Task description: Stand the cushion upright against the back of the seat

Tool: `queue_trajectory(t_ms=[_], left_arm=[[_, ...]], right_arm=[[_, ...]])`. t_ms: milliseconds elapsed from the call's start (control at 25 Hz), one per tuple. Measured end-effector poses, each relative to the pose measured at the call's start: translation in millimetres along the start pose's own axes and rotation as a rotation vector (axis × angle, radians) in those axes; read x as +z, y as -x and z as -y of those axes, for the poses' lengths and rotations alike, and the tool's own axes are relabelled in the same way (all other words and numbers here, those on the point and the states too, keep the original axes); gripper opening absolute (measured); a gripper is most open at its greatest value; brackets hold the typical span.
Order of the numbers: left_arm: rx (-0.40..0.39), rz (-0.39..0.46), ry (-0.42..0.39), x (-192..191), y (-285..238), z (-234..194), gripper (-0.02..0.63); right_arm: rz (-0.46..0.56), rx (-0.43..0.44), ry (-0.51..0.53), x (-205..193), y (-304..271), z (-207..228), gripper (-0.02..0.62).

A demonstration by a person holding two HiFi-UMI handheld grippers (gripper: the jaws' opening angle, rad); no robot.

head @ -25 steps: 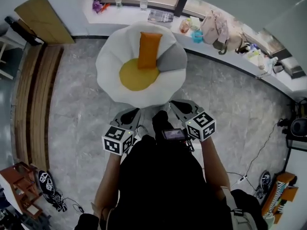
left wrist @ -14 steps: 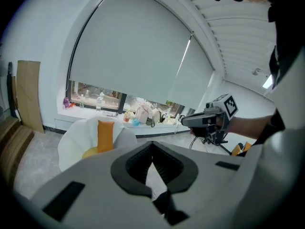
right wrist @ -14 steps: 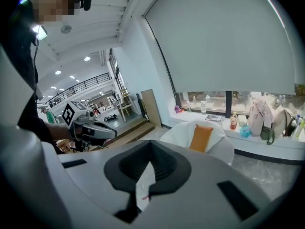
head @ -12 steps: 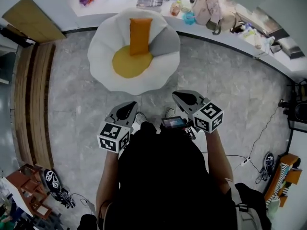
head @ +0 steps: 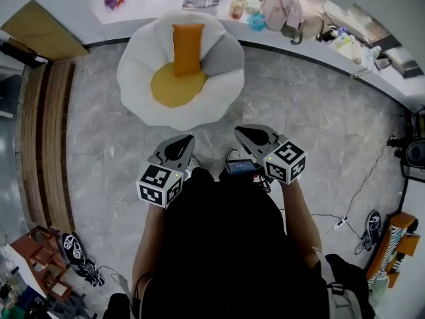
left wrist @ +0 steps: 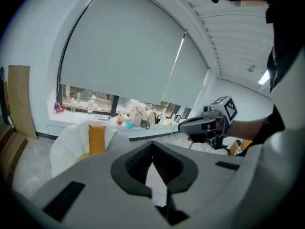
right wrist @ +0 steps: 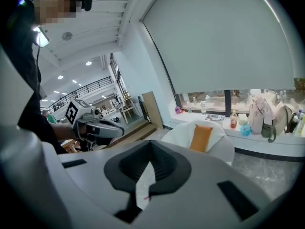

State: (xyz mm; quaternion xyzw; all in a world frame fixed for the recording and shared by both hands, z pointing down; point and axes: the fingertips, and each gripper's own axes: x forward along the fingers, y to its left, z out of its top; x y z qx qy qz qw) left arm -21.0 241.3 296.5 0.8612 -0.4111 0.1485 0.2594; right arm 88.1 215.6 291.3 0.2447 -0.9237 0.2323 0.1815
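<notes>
An orange cushion (head: 188,47) stands upright against the back of the white petal-shaped seat (head: 136,78), above its round yellow pad (head: 171,87). Both grippers hang well short of the seat, over the grey floor in front of the person. My left gripper (head: 188,139) and right gripper (head: 238,131) are shut with nothing in them. The left gripper view has its shut jaws (left wrist: 152,146) low in the frame, the cushion (left wrist: 96,138) far off at the left and the right gripper (left wrist: 205,124) beside it. The right gripper view shows its shut jaws (right wrist: 151,145), the cushion (right wrist: 201,137) and the left gripper (right wrist: 97,127).
A grey patch (head: 222,58) lies on the seat's right side. Behind it runs a white window ledge (head: 302,35) with bags, bottles and papers. Wooden slats (head: 43,131) and a brown board (head: 43,25) are at the left. Cables and shoes (head: 368,224) lie at the right.
The seat with the cushion has slid further up and to the left in the head view. Both shut grippers have drawn back from it with the person.
</notes>
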Motion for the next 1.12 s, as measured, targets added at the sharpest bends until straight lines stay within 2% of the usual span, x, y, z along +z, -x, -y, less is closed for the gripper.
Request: queue_trajectory(t_ms=[480,1120], left_arm=[[-0.007,-0.008,-0.015,-2,-2,16,0.012],[-0.049,-0.043,-0.006,-20,-1,16,0.012]], right_arm=[[-0.003,0.045,0.011,-5,-1,-8,0.017],[0.030,0.007,0.042,1,-1,-13,0.017]])
